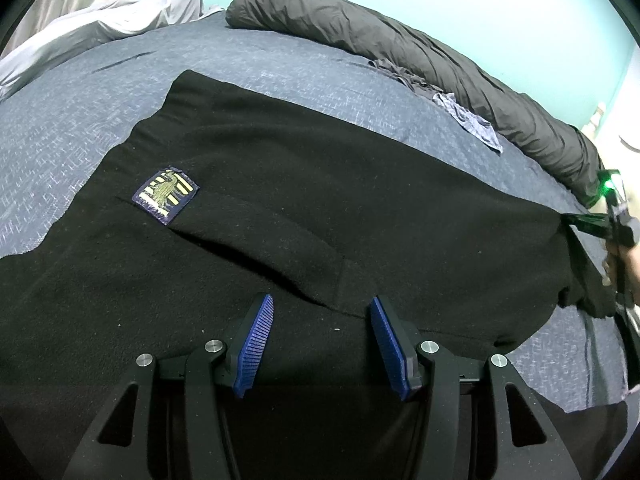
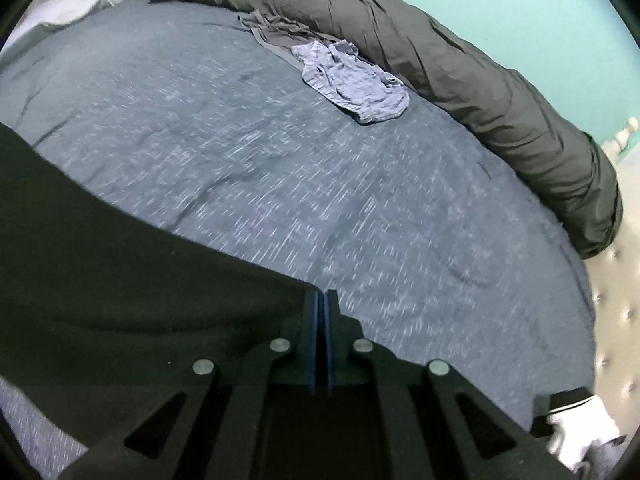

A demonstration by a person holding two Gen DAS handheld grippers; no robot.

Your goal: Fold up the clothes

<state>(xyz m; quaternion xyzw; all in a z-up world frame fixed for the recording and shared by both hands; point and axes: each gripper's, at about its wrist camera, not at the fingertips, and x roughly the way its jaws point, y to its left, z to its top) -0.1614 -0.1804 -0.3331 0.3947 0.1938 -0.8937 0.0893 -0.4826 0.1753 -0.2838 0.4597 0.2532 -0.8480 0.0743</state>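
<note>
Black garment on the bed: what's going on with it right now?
A person with a gripper in each hand is folding the black garment, which lies spread on the blue bedspread. The right gripper is shut on the garment's edge. The left gripper is open above the cloth, gripping nothing. No fold shows yet. A small blue garment lies further back beside the rolled grey duvet.
</note>
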